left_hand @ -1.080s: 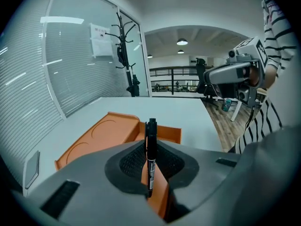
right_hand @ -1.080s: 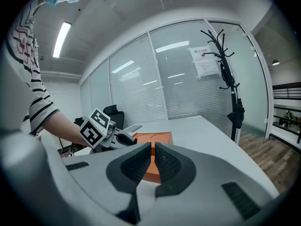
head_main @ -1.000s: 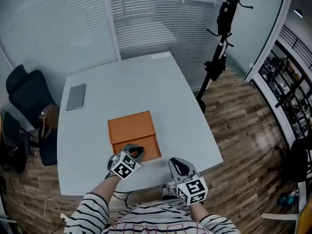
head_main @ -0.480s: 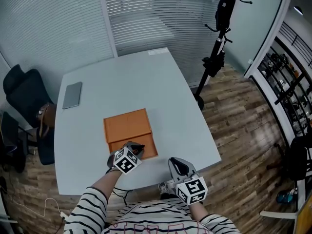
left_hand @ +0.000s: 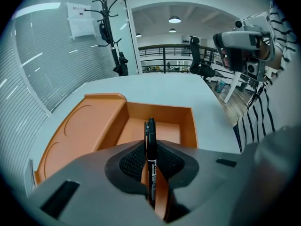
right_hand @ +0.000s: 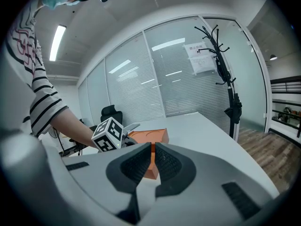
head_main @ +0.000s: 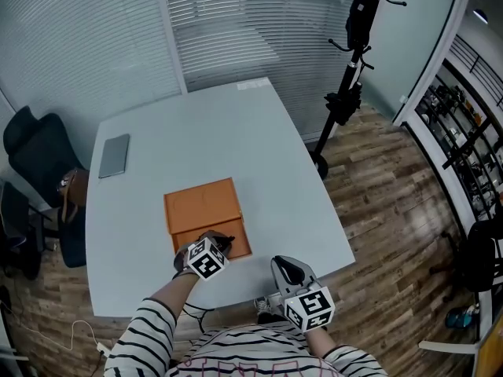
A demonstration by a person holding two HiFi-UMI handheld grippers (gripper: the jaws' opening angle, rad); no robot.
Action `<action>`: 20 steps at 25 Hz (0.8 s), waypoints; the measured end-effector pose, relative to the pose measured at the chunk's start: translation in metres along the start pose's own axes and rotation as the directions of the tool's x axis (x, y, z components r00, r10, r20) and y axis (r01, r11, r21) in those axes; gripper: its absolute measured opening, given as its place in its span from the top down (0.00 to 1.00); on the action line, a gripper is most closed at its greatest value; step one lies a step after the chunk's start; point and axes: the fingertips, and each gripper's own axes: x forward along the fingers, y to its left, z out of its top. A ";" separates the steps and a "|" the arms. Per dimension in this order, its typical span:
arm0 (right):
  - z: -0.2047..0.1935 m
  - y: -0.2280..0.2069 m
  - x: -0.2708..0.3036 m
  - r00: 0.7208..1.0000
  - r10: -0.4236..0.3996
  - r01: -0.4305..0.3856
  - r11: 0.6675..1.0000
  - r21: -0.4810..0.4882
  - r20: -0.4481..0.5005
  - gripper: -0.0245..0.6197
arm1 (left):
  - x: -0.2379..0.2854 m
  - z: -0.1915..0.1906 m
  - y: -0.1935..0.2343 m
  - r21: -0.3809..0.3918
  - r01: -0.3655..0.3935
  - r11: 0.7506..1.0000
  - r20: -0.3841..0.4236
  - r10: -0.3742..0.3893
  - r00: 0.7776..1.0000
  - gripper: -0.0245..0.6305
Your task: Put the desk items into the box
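Note:
An orange box (head_main: 206, 214) lies open on the grey table (head_main: 259, 155), its lid (left_hand: 80, 126) folded back beside the tray (left_hand: 160, 126). My left gripper (head_main: 216, 246) hovers at the box's near edge, shut on a black marker pen (left_hand: 151, 159) that points over the tray. The tray's floor looks bare in the left gripper view. My right gripper (head_main: 289, 272) hangs at the table's near edge, right of the box, jaws shut with nothing between them. In the right gripper view the box (right_hand: 153, 138) and the left gripper's marker cube (right_hand: 109, 134) show ahead.
A grey tablet or notebook (head_main: 115, 155) lies at the table's far left. A black office chair (head_main: 35, 163) stands left of the table. A black coat stand (head_main: 350, 69) rises at the far right, on wooden floor.
The left gripper with the pen has edged slightly down and left along the box's near edge as the view shifted. The right gripper has hardly moved.

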 end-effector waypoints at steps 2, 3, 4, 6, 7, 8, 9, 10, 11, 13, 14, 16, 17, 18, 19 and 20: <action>-0.001 -0.001 0.001 1.000 0.003 -0.003 1.000 0.002 -0.002 0.92 | 0.003 -0.002 0.001 -0.003 -0.005 1.000 -0.011 0.005 1.000 0.86; -0.001 -0.002 0.001 1.000 0.004 -0.004 1.000 0.002 -0.003 0.92 | 0.004 -0.003 0.002 -0.006 -0.006 1.000 -0.015 0.006 1.000 0.86; -0.001 -0.002 0.001 1.000 0.004 -0.004 1.000 0.003 -0.003 0.92 | 0.006 -0.004 0.003 -0.008 -0.007 1.000 -0.020 0.007 1.000 0.86; -0.001 -0.004 0.003 1.000 0.005 -0.005 1.000 0.003 -0.003 0.92 | 0.008 -0.005 0.004 -0.008 -0.003 1.000 -0.032 0.003 0.999 0.86; -0.001 -0.004 0.003 1.000 0.006 -0.006 1.000 0.002 -0.004 0.92 | 0.010 -0.006 0.004 -0.007 0.002 1.000 -0.039 -0.002 0.999 0.86; -0.001 -0.005 0.004 1.000 0.006 -0.006 1.000 0.003 -0.006 0.92 | 0.011 -0.006 0.004 -0.007 0.007 1.000 -0.047 -0.007 0.999 0.86; -0.001 -0.006 0.004 1.000 0.006 -0.006 1.000 0.003 -0.007 0.92 | 0.012 -0.007 0.004 -0.006 0.011 1.000 -0.054 -0.012 0.998 0.86; -0.001 -0.006 0.004 1.000 0.006 -0.006 1.000 0.004 -0.007 0.92 | 0.013 -0.007 0.003 -0.006 0.015 1.000 -0.060 -0.015 0.998 0.86; 0.000 -0.007 0.004 1.000 0.006 -0.006 1.000 0.005 -0.007 0.92 | 0.014 -0.007 0.003 -0.006 0.017 1.000 -0.066 -0.017 0.998 0.86; 0.000 -0.008 0.004 1.000 0.006 -0.006 1.000 0.003 -0.008 0.92 | 0.014 -0.007 0.004 -0.006 0.019 1.000 -0.072 -0.019 0.997 0.86; 0.000 -0.008 0.005 1.000 0.006 -0.006 1.000 0.002 -0.009 0.92 | 0.014 -0.007 0.004 -0.007 0.021 1.000 -0.076 -0.021 0.997 0.86; 0.000 -0.009 0.005 1.000 0.005 -0.005 1.000 0.001 -0.009 0.92 | 0.016 -0.008 0.003 -0.005 0.029 1.000 -0.086 -0.029 0.996 0.86; 0.000 -0.009 0.005 1.000 0.006 -0.006 1.000 0.002 -0.009 0.92 | 0.016 -0.009 0.002 -0.002 0.034 0.999 -0.091 -0.034 0.995 0.86; 0.001 -0.010 0.006 1.000 0.006 -0.006 1.000 0.002 -0.010 0.92 | 0.017 -0.009 0.002 0.001 0.038 0.999 -0.094 -0.038 0.995 0.86; 0.001 -0.011 0.006 1.000 0.005 -0.005 1.000 0.003 -0.010 0.92 | 0.018 -0.009 0.002 0.002 0.040 0.999 -0.096 -0.040 0.995 0.86; 0.001 -0.012 0.007 1.000 0.003 -0.003 1.000 0.003 -0.010 0.92 | 0.018 -0.008 0.002 0.000 0.042 0.999 -0.095 -0.042 0.995 0.86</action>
